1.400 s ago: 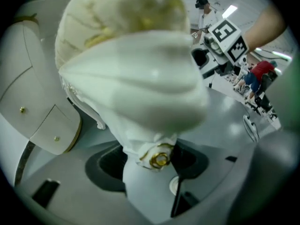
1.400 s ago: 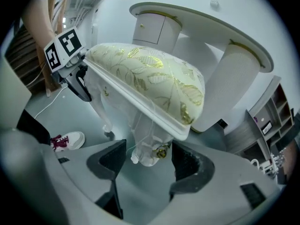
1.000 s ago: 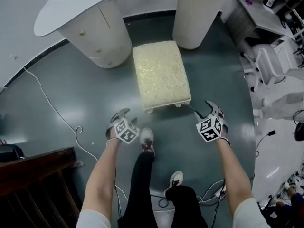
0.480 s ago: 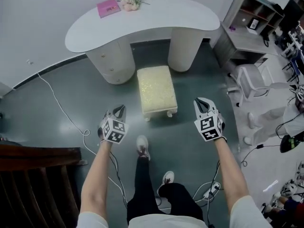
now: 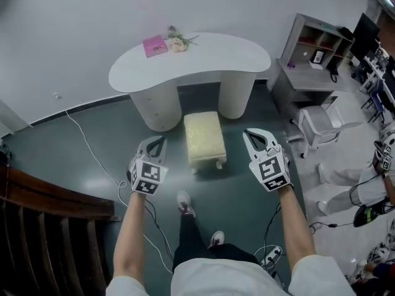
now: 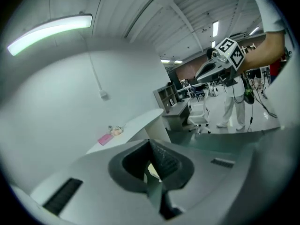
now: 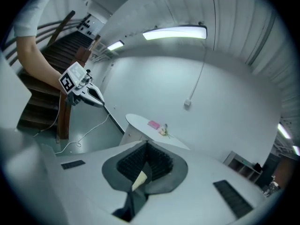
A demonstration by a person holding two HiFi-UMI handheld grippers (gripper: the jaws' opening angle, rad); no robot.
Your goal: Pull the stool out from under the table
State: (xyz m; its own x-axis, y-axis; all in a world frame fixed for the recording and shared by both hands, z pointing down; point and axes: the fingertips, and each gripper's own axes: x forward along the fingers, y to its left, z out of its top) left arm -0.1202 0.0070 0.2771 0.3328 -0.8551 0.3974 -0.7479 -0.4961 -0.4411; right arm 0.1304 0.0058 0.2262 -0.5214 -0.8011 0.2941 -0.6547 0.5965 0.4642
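Observation:
The cream padded stool (image 5: 205, 137) stands on the dark floor in front of the white kidney-shaped table (image 5: 203, 59), its far end between the table's two pedestals. My left gripper (image 5: 154, 143) is held up to the stool's left, jaws shut and empty. My right gripper (image 5: 252, 135) hovers to the stool's right, also shut on nothing. Neither touches the stool. In the left gripper view the shut jaws (image 6: 150, 142) point toward the table (image 6: 136, 123), with the right gripper (image 6: 220, 63) raised beyond. The right gripper view shows its shut jaws (image 7: 147, 144) and the left gripper (image 7: 83, 89).
A pink book (image 5: 155, 45) and flowers (image 5: 178, 40) lie on the table. A grey shelf desk (image 5: 311, 48) and white office chair (image 5: 318, 125) stand at right. A white cable (image 5: 92, 156) runs across the floor. A wooden stair rail (image 5: 43, 196) is at left. A person (image 5: 370, 177) stands at the right edge.
Both grippers went from open to shut. The view has pulled back and up, so the stool looks smaller and the whole table shows. The grippers have lifted away from the stool.

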